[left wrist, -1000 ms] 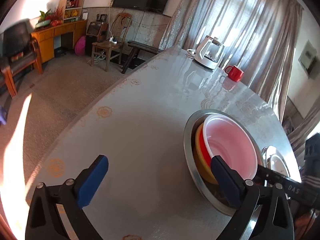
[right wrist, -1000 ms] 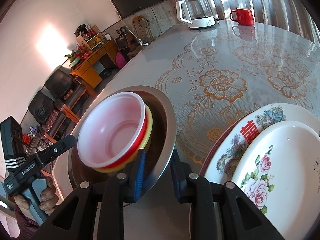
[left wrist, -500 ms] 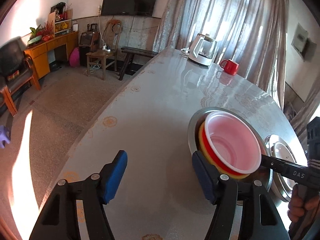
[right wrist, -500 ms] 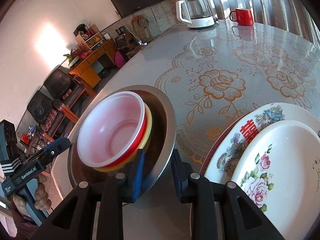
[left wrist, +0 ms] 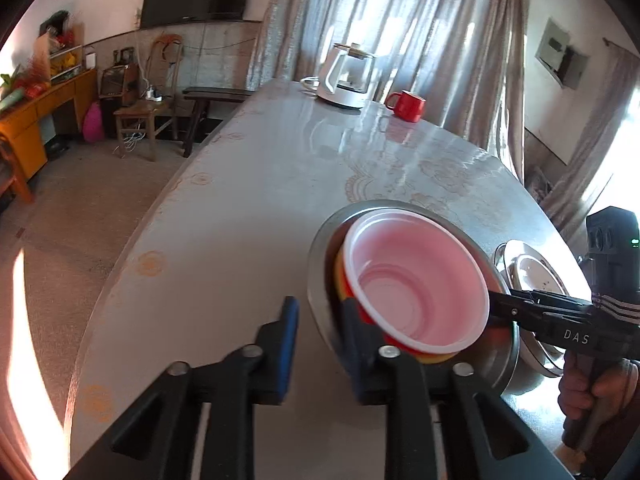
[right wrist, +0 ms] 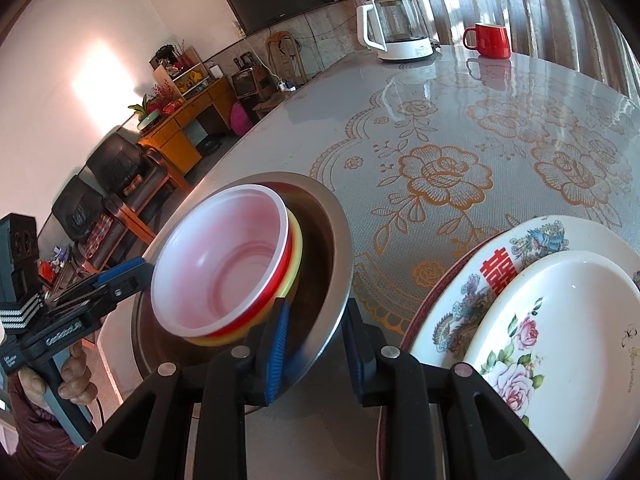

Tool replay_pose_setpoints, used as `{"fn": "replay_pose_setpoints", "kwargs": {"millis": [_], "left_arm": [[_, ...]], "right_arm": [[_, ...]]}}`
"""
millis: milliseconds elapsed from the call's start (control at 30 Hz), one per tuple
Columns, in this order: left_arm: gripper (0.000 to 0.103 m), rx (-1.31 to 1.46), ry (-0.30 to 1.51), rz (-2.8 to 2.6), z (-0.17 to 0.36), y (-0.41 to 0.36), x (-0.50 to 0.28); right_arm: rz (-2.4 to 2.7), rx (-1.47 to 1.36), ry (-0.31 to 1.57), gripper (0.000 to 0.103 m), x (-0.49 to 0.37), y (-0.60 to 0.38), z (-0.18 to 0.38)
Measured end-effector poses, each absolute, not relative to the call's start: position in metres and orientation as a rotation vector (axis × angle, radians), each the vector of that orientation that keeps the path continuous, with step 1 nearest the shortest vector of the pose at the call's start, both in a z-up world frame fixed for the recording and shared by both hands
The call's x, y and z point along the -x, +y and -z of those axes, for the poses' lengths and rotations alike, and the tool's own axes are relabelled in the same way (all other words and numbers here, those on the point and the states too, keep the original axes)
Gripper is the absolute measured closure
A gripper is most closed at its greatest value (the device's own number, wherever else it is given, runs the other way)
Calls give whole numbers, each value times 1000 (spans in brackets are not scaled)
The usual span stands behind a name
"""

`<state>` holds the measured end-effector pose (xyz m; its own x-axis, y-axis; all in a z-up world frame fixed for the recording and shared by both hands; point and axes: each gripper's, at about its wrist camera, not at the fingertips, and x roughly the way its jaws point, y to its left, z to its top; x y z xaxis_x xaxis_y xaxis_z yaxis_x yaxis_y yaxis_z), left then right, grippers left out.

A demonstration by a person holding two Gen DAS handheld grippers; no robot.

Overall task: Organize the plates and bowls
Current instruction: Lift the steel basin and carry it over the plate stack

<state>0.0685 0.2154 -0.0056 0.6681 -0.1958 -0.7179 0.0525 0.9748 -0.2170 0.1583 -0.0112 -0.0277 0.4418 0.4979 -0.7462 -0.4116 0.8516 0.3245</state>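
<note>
A steel bowl (right wrist: 334,240) holds a nested stack: a pink bowl (right wrist: 224,264) on a red and a yellow bowl. My right gripper (right wrist: 316,332) is shut on the steel bowl's near rim. My left gripper (left wrist: 320,340) straddles the opposite rim (left wrist: 320,272), one finger outside and one inside, closed on it. It also shows in the right wrist view (right wrist: 120,276). A small floral plate (right wrist: 560,344) lies on a larger patterned plate (right wrist: 472,300) at the right. These plates show in the left wrist view (left wrist: 532,272).
A grey table with a gold flower cloth (right wrist: 452,168) carries a white kettle (right wrist: 396,28) and a red mug (right wrist: 490,40) at the far end. The table's left edge (left wrist: 132,248) drops to the floor, with chairs and a cabinet beyond.
My left gripper moved right to the steel bowl and closed from wide open onto its rim. The right gripper kept its hold; the bowl looks slightly tilted now.
</note>
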Motion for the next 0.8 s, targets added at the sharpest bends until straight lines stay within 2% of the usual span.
{"fn": "replay_pose_setpoints", "kwargs": {"millis": [400,800], "left_arm": [[85,183,785,129,5,207,-53],[85,202,686,171,-28,191,-31]], "right_arm": [[-582,-68,926,81,-155,-11,26],[-587,-116,880,81,-143,-31,7]]}}
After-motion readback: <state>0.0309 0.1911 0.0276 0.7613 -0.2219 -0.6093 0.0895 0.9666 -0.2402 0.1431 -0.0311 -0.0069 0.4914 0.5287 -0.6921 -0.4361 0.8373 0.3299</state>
